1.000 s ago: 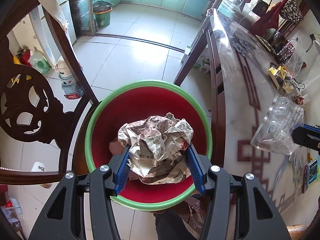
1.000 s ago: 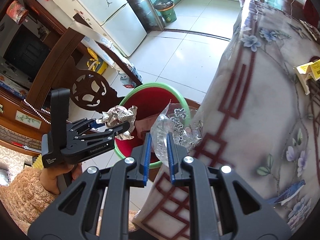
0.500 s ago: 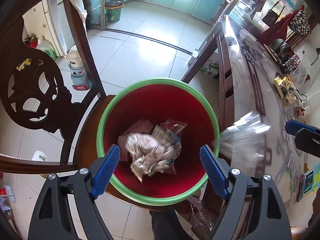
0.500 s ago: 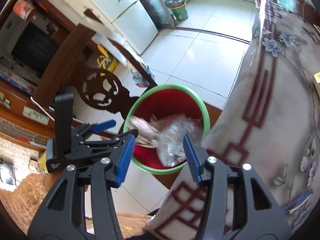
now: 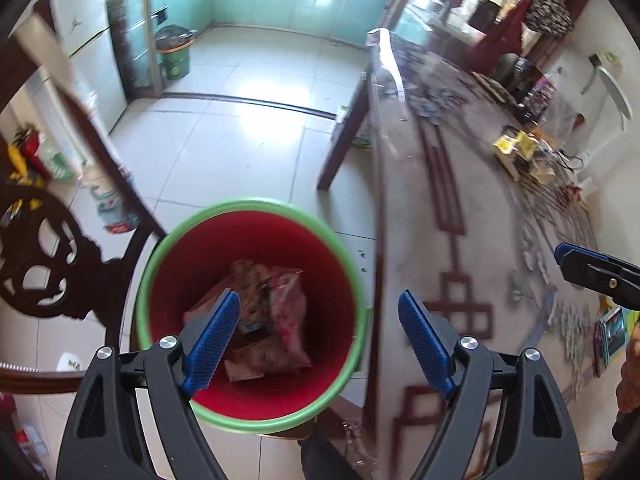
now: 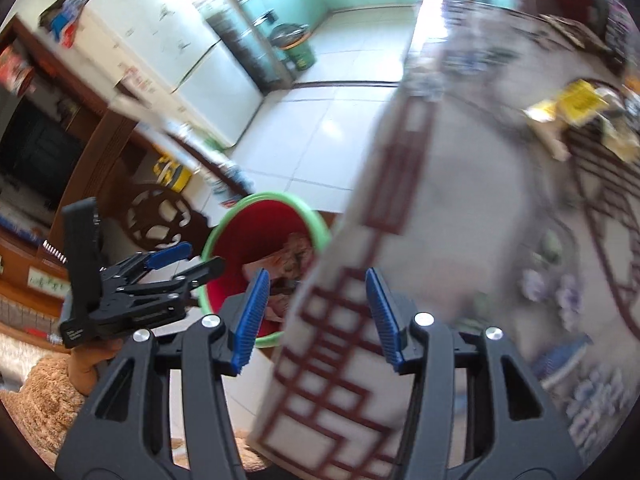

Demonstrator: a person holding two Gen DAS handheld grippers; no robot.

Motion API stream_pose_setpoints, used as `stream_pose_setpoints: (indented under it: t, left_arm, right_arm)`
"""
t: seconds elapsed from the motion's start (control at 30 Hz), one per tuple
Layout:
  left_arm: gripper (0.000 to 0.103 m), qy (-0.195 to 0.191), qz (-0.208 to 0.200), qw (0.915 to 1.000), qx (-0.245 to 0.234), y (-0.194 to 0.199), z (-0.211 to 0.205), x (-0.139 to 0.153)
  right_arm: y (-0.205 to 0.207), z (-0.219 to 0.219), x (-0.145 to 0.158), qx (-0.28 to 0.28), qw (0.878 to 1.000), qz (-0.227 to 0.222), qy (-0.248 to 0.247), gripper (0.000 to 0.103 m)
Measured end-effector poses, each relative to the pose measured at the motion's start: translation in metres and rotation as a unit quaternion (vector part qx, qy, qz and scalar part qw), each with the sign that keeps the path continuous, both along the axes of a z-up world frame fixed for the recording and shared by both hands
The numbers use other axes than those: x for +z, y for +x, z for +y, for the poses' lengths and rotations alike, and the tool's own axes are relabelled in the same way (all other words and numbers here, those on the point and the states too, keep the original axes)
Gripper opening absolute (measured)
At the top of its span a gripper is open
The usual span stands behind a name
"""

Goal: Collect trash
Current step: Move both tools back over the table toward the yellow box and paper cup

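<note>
A red bin with a green rim (image 5: 256, 205) stands on a dark wooden chair beside the table; it also shows in the right wrist view (image 6: 276, 200). Crumpled paper and wrappers (image 5: 272, 320) lie at its bottom. My left gripper (image 5: 316, 340) is open and empty above the bin's right side. My right gripper (image 6: 316, 312) is open and empty over the table's edge, and its blue tip shows in the left wrist view (image 5: 572, 256). My left gripper also shows in the right wrist view (image 6: 188, 264), open beside the bin.
The table (image 5: 472, 184) has a patterned cloth under clear plastic. Yellow packets and clutter (image 5: 520, 152) lie at its far side. A carved chair back (image 5: 44, 264) stands left of the bin. A green waste bin (image 5: 174, 56) and a fridge (image 6: 192, 56) are farther off.
Both grippers opened and dropped their trash into the red bin: the left let go of the crumpled paper, the right of the clear plastic bag. Both have since shifted right toward the table.
</note>
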State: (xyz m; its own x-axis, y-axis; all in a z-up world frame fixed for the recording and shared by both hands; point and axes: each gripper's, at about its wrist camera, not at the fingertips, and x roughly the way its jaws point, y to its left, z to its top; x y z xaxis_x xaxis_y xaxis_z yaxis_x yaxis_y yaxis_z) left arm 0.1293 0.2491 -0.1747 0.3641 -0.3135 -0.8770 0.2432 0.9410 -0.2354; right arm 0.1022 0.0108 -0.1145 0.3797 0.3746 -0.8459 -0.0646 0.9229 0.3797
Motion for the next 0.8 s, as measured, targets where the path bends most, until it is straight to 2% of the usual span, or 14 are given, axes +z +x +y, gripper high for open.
stream_pose_setpoints:
  t: [0.2,0.43,0.57,0.7,0.8]
  left_arm:
    - [0.077,-0.002,-0.006,0.9983,-0.059,-0.003,-0.071,0.008]
    - [0.077,-0.001,0.0,0.9964,-0.085,-0.018,-0.152,0.013]
    - [0.077,0.007,-0.002,0.9961,-0.088,-0.022,-0.197,0.013]
    - [0.077,0.011,-0.002,0.9959,-0.09,-0.026,-0.24,0.016]
    - [0.077,0.026,-0.002,0.9948,-0.099,-0.025,-0.267,0.019]
  right_arm:
    - [-0.025,-0.091,0.003,-0.082,0.996,-0.004,-0.026,0.049]
    - [-0.03,-0.209,0.004,-0.147,0.988,-0.014,-0.05,0.049]
    - [-0.006,-0.277,0.0,-0.159,0.986,-0.018,-0.054,0.049]
    - [0.033,-0.318,-0.007,-0.157,0.986,-0.02,-0.058,0.049]
    - [0.07,-0.342,-0.02,-0.155,0.987,-0.012,-0.034,0.045]
